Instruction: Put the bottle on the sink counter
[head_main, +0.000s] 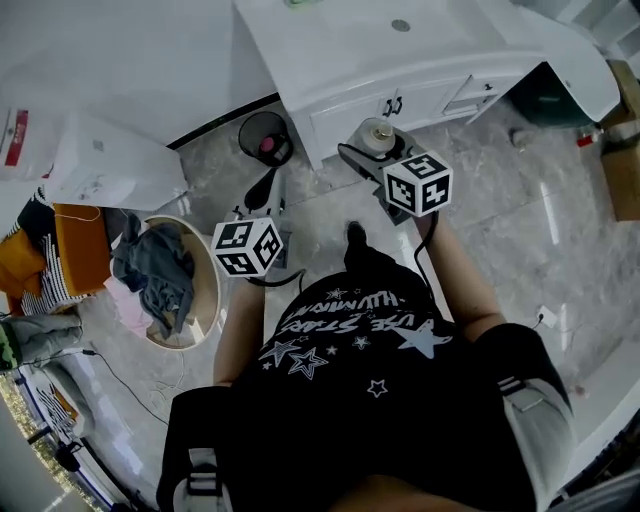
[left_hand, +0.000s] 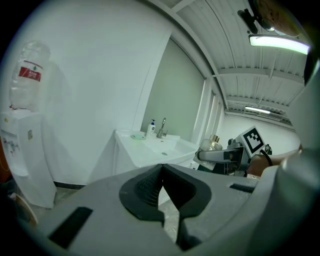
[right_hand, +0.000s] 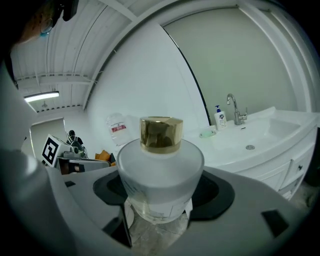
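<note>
A frosted bottle (right_hand: 161, 172) with a gold cap stands upright between the jaws of my right gripper (right_hand: 160, 197), which is shut on its body. In the head view the bottle (head_main: 378, 133) hangs above the floor just in front of the white sink counter (head_main: 420, 55). The left gripper view shows the bottle (left_hand: 210, 146) to the right of the counter (left_hand: 150, 150). My left gripper (left_hand: 162, 195) is shut with nothing in it. It hovers lower left of the right one, over the floor (head_main: 262, 195).
The counter (right_hand: 260, 137) carries a faucet (right_hand: 234, 109), a soap pump bottle (right_hand: 219, 118) and a green soap dish (right_hand: 206, 133). A black bin (head_main: 265, 137) stands beside the cabinet. A laundry basket (head_main: 205, 290) and a water dispenser (left_hand: 22, 145) are at left.
</note>
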